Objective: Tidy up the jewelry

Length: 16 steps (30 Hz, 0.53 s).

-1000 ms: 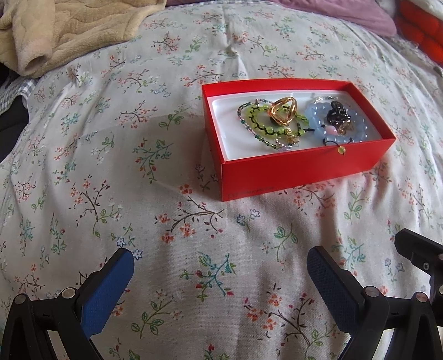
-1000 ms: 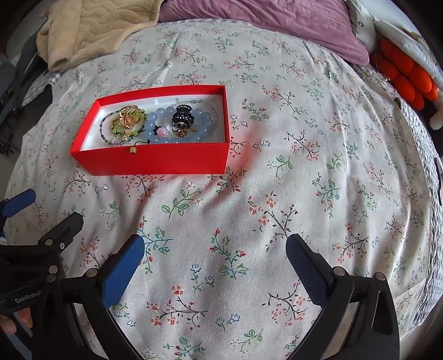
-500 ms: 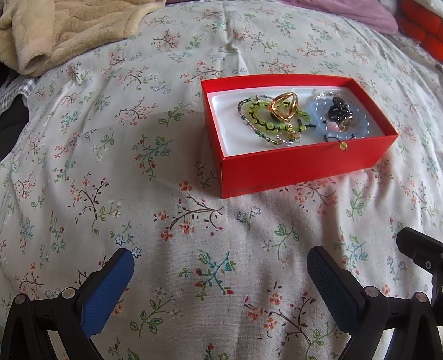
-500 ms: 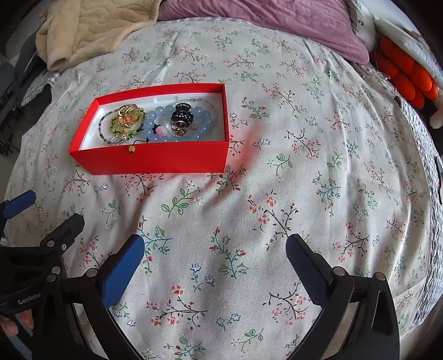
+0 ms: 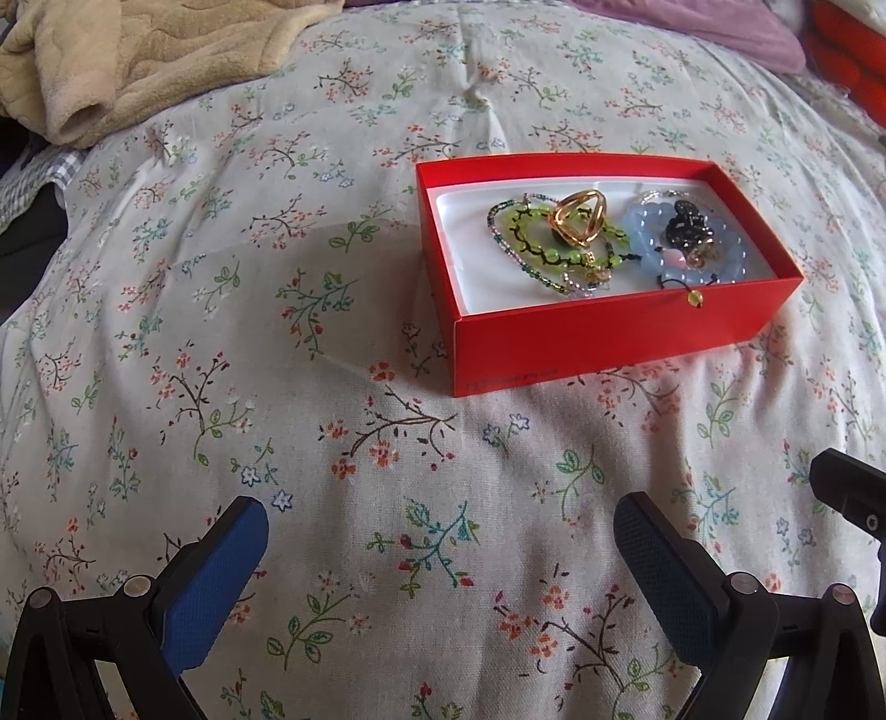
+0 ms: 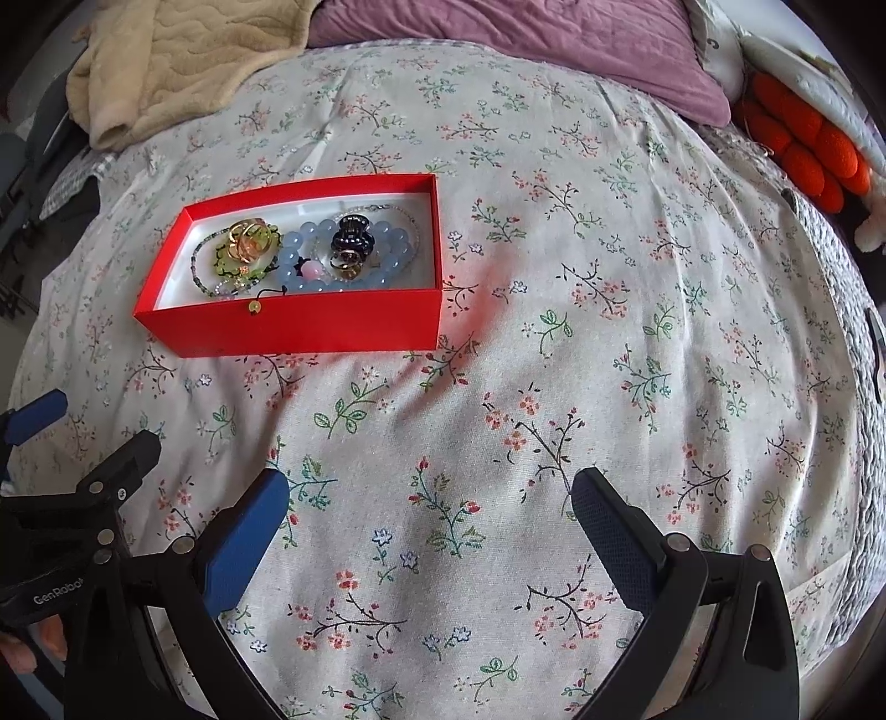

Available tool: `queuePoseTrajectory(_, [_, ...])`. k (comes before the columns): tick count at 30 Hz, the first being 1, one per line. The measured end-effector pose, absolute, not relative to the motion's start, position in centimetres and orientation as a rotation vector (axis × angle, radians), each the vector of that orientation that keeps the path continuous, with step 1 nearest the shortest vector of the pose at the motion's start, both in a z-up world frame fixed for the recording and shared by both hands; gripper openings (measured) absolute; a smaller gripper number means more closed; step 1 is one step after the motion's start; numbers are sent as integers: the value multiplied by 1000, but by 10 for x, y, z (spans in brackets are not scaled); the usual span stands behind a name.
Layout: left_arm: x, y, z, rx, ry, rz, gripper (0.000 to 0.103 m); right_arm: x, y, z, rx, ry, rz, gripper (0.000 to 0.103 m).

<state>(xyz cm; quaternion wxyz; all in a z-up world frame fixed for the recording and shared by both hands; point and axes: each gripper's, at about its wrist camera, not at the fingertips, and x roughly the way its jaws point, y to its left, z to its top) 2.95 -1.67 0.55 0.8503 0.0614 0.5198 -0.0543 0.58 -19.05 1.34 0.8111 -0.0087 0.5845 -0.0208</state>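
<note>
A red box with a white lining sits on the floral bedspread. Inside lie a green beaded bracelet, a gold ring, a blue bead bracelet and a dark clip. A cord with a yellow bead hangs over the front wall. My left gripper is open and empty, well short of the box. My right gripper is open and empty too, to the box's near right.
A beige blanket is bunched at the far left. A purple pillow lies at the head of the bed, and orange cushions at the far right. The left gripper's frame shows in the right wrist view.
The box sits slightly higher in both views than a second ago, so both grippers have drawn back a little. Both stay open and the jewelry has not moved.
</note>
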Motion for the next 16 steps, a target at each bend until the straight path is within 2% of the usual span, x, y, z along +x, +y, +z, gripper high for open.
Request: queuePoseTrajectory(16, [27, -8, -8, 94, 1132, -152, 102, 4, -185, -7, -55, 1268, -70, 103])
